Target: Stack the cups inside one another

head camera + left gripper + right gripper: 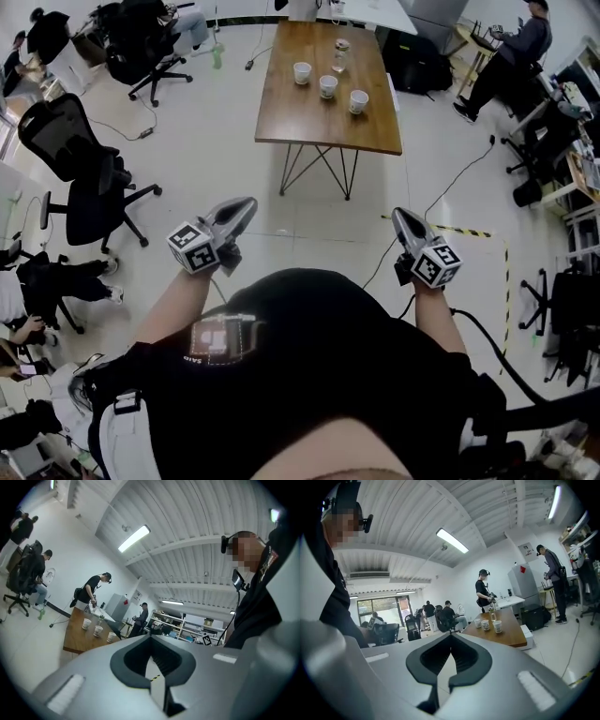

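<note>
Head view has my left gripper (247,202) and right gripper (402,215) held out level in front of my body, well short of the table (319,127). The two gripper views show both pairs of jaws pressed together with nothing between them. I judge that sensible, since there is nothing to carry yet and closed jaws stay out of the way on the approach. The three paper cups (328,86) stand upright and apart in a slanting row from the table's middle toward its right edge. That spacing should let me close on one rim without knocking its neighbour. A small glass jar (341,54) sits just beyond them toward the far edge. No stacking has begun. As for writing, the marker cubes (192,247) carry only black-and-white square patterns. The pale print on my shirt (220,337) is too blurred to read, and the cups show no label I can make out.
</note>
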Demonstrator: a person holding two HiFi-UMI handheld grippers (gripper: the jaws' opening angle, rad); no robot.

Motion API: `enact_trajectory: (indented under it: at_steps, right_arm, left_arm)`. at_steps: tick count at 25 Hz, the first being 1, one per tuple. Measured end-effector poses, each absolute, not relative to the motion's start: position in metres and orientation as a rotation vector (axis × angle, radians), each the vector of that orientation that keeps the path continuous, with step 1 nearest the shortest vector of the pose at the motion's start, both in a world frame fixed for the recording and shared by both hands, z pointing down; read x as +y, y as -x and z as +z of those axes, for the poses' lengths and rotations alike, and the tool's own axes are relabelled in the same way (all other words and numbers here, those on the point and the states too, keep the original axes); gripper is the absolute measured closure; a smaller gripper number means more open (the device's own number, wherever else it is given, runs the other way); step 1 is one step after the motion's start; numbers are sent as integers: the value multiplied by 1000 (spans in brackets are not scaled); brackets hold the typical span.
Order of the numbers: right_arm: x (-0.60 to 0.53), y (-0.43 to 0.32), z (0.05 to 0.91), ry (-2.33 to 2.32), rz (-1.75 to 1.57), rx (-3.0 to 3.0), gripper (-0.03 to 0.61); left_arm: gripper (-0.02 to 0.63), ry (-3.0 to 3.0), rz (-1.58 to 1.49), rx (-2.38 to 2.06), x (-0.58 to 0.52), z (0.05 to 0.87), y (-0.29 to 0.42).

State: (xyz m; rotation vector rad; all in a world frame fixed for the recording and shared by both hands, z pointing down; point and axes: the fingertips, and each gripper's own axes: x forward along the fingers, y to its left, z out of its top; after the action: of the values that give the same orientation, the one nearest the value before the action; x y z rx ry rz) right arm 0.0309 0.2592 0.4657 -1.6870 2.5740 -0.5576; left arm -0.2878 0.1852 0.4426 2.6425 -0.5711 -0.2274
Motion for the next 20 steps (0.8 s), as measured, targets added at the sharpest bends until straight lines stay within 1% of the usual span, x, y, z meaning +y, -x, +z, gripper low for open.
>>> enact_trajectory:
  at_steps: [5,9,13,20]
  right_arm:
    - [217,-31,480,1722,-605,2563,565]
    - [184,-64,497,1735,-654,2545,565]
    - [123,-104,506,1666,-657,2565,565]
    - [4,-159,488,1438,-612,2718,565]
  left_arm:
    - [612,-2630,-204,-516,124,450,270]
    - [612,-2635,-192,-482,88,462,232]
    - [612,-2654,-175,-540,45,463,194]
    - [612,-2680,-72,-719,-31,453,126]
